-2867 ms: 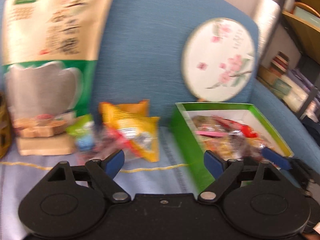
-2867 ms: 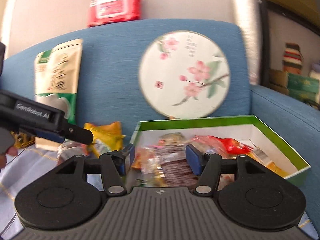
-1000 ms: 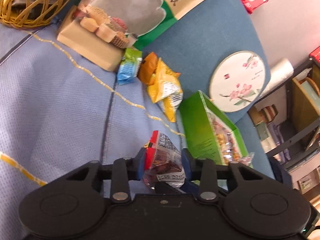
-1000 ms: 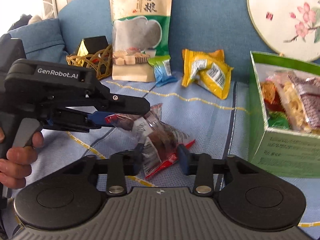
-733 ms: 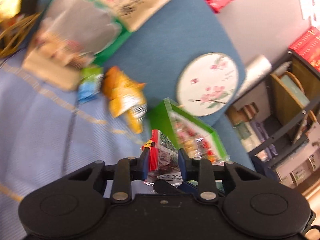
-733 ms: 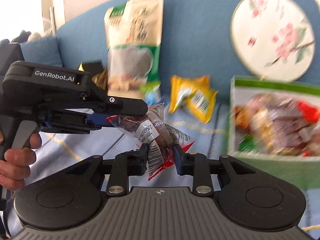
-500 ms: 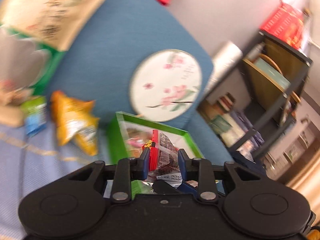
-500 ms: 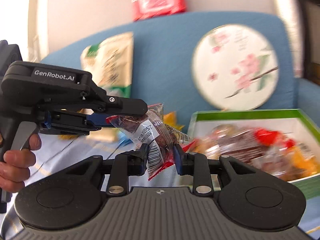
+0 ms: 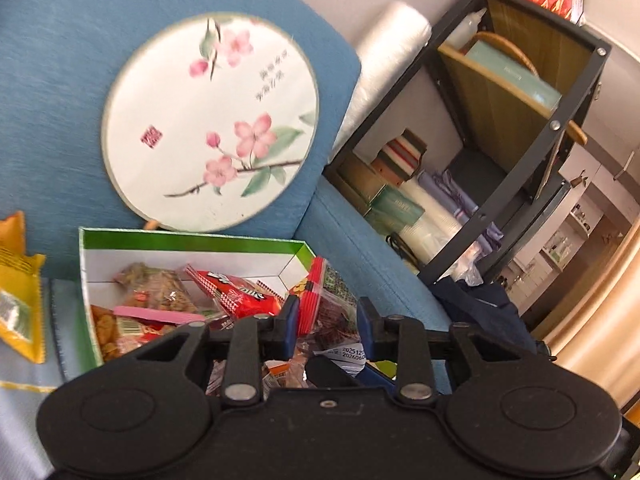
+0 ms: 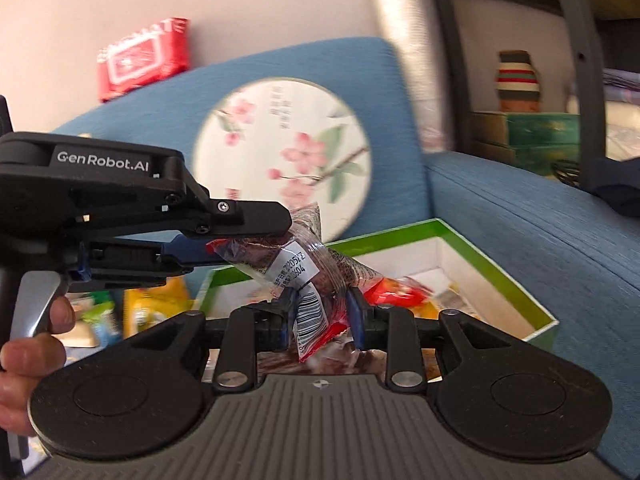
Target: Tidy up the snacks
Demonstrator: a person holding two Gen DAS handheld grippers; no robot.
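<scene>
Both grippers clamp the same snack packet (image 10: 312, 276), w/ the left gripper (image 9: 326, 322) pinching the red sealed end and the right gripper (image 10: 320, 316) pinching lower down near the barcode label, prob. because the clear film is limp and slippery and two holds keep it from drooping or twisting. In the right wrist view the left gripper's fingers (image 10: 192, 250) come in from the side and meet the packet at its upper end, so the packet hangs between the two tools, clear of anything below. It sits over the near edge of the green box (image 9: 192, 240), which rests on the blue sofa (image 9: 52, 80) seat against the backrest, just below the round flower fan (image 9: 208, 120). The box already holds several packets, incl. a red one (image 9: 240, 292) toward its far right corner, so this looks like the sorting spot and the packet is being brought there. A yellow packet (image 9: 18, 292) lies on the seat beside the box's left wall, not yet put in. Next step, my guess: lower over the box middle, let both jaws go.
</scene>
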